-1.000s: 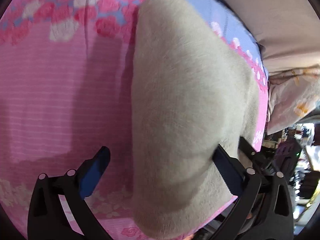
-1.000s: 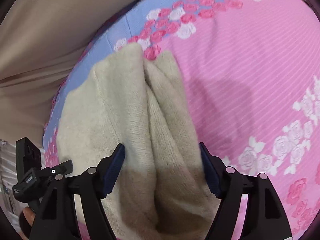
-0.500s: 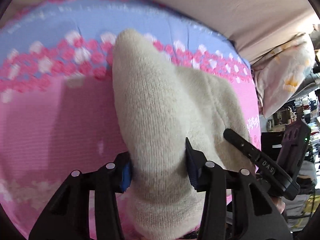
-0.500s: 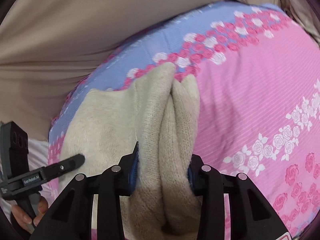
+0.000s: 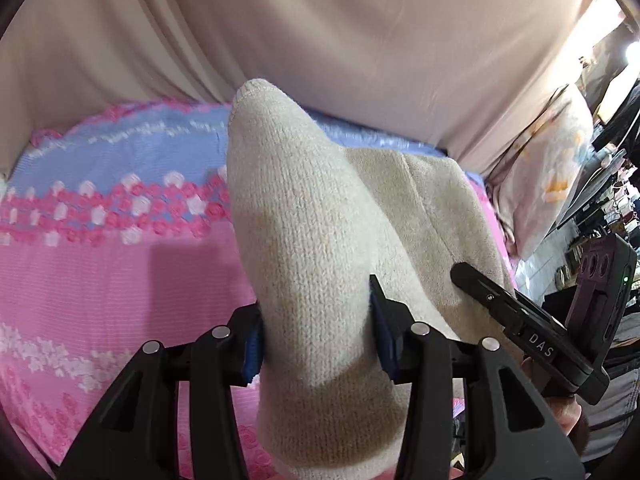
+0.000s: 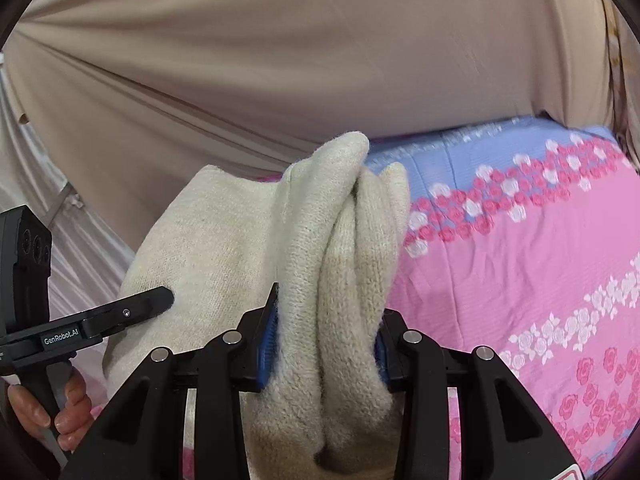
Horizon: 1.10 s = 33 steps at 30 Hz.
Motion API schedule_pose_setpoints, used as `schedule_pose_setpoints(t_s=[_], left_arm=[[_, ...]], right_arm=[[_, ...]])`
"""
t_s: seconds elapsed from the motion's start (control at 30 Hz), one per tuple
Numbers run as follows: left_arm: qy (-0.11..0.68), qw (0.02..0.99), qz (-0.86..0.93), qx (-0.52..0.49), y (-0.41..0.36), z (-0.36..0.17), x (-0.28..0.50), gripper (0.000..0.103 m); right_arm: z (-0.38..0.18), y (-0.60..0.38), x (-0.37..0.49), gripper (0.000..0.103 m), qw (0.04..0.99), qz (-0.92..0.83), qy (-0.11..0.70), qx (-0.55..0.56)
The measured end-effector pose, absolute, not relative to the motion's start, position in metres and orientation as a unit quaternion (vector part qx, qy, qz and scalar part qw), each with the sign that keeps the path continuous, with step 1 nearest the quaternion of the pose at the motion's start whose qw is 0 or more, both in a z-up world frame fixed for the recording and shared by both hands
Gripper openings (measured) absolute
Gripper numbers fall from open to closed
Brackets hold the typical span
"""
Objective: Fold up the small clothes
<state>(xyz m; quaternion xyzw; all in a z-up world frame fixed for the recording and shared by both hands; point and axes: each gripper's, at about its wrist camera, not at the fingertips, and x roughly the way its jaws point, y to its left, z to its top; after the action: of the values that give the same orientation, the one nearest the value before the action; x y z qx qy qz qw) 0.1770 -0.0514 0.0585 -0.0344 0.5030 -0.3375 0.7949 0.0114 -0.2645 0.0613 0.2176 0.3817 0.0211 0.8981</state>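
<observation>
With both jaws having just closed in, I have the left gripper [image 5: 316, 330] clamped on one bunched corner of the cream knit garment [image 5: 304, 216], its blue pads [image 5: 253, 350] pressed into the wool from either side. My right gripper [image 6: 326, 338] is likewise clamped on the other end of that same garment [image 6: 224, 240], where the knit is gathered into several thick folds between the pads. Between the two grips the fabric hangs as a slack span, raised off the pink rose-patterned bedspread [image 5: 100, 280] with its blue band along the far edge. From the left wrist view I can see the right gripper's black finger [image 5: 500, 308] off to the side against the knit. Seen from the right wrist, the left tool's finger [image 6: 132, 312] lies against the fabric, with a hand [image 6: 60, 408] around its handle below. Behind everything hangs a beige draped cloth [image 6: 320, 60], and a pale patterned pillow [image 5: 556, 168] sits at the bed's far side.
</observation>
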Motion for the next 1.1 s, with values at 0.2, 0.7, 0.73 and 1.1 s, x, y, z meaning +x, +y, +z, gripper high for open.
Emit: schedule_pose_setpoints(t_s=[0.2, 0.7, 0.73, 1.1], left_arm=[[0.466, 0.819, -0.332, -0.030, -0.024, 0.086, 0.170, 0.044], [0.415, 0.845, -0.336, -0.036, 0.037, 0.118, 0.191, 0.056], [0.423, 0.842, -0.333, -0.033, 0.035, 0.101, 0.199, 0.062], [0.542, 0.816, -0.200, -0.029, 0.043, -0.095, 0.211, 0.077]], right_arm=[[0.089, -0.239, 0.008, 0.037, 0.914, 0.038, 0.348, 0.203], [0.111, -0.194, 0.042, 0.045, 0.922, 0.072, 0.320, 0.204], [0.089, -0.198, 0.053, 0.048, 0.916, 0.065, 0.335, 0.209], [-0.061, -0.218, 0.039, 0.040, 0.844, -0.015, 0.491, 0.214]])
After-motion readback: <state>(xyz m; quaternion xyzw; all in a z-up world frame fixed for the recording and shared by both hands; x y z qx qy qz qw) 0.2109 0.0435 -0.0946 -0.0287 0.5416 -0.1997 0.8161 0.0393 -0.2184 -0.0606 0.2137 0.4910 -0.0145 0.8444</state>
